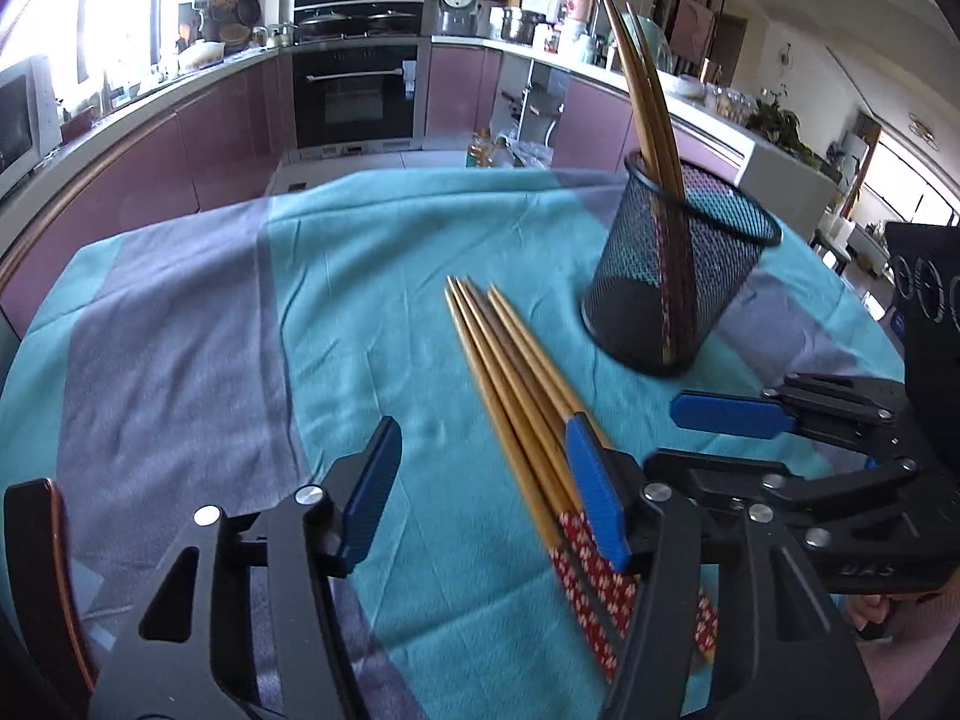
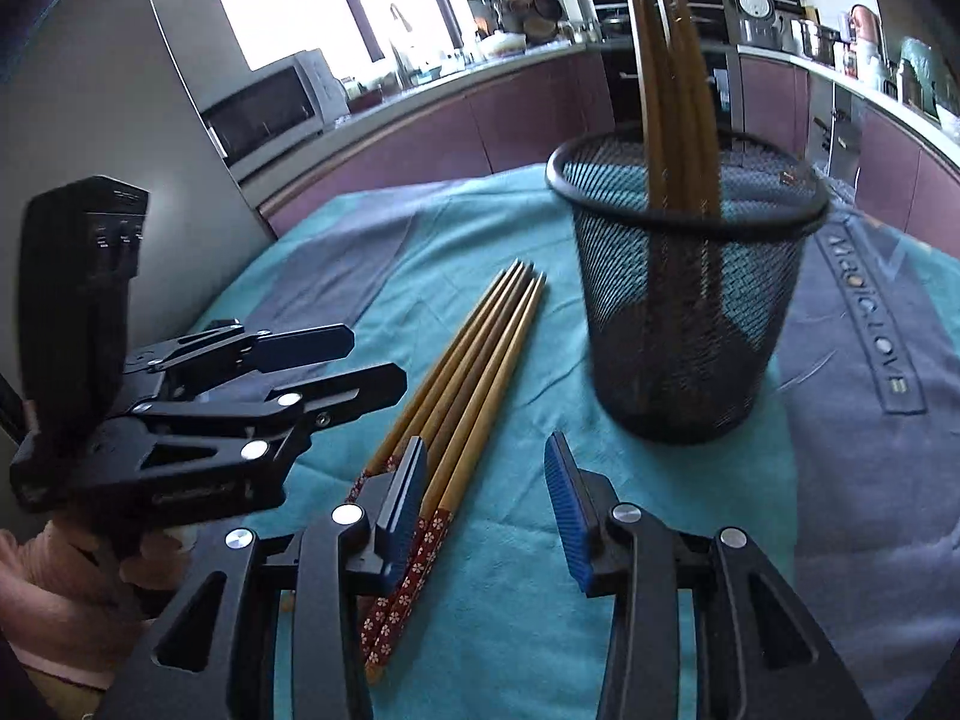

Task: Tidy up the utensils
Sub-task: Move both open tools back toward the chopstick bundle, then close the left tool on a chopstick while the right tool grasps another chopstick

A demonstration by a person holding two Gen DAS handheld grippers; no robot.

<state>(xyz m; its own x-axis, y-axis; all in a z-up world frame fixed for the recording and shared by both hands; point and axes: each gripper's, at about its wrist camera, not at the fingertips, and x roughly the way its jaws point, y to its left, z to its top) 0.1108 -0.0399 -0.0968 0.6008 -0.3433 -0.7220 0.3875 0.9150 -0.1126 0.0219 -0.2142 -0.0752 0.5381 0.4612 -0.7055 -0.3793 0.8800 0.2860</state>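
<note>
I have both grippers low over the table, angled down at the loose bundle of bamboo chopsticks with red flower-patterned handles [image 1: 522, 402] lying flat on the teal and grey-striped cloth [image 1: 198, 312]. Their tips point toward the far edge and their patterned ends toward me, so the handles are the natural place to take hold.

My left gripper [image 1: 486, 492] stands released, its jaws apart; the bundle runs past the inner face of its right-hand blue pad, but nothing is pinched. My right gripper [image 2: 486, 510] is likewise unclenched: its left blue pad sits over the handle ends and the other pad is well clear, with bare cloth between them. Neither holds anything.

The black wire-mesh cup [image 2: 690, 312] stands upright just beyond and to the right of the bundle, apart from it. Several chopsticks already lean inside it, handles down, tips up [image 2: 672, 78], so part of the sorting looks done. I judge the loose bundle is what remains.

With both tools crowding the same handle ends, I would say the risk is one knocking the other, or scattering the sticks across the cloth.
</note>
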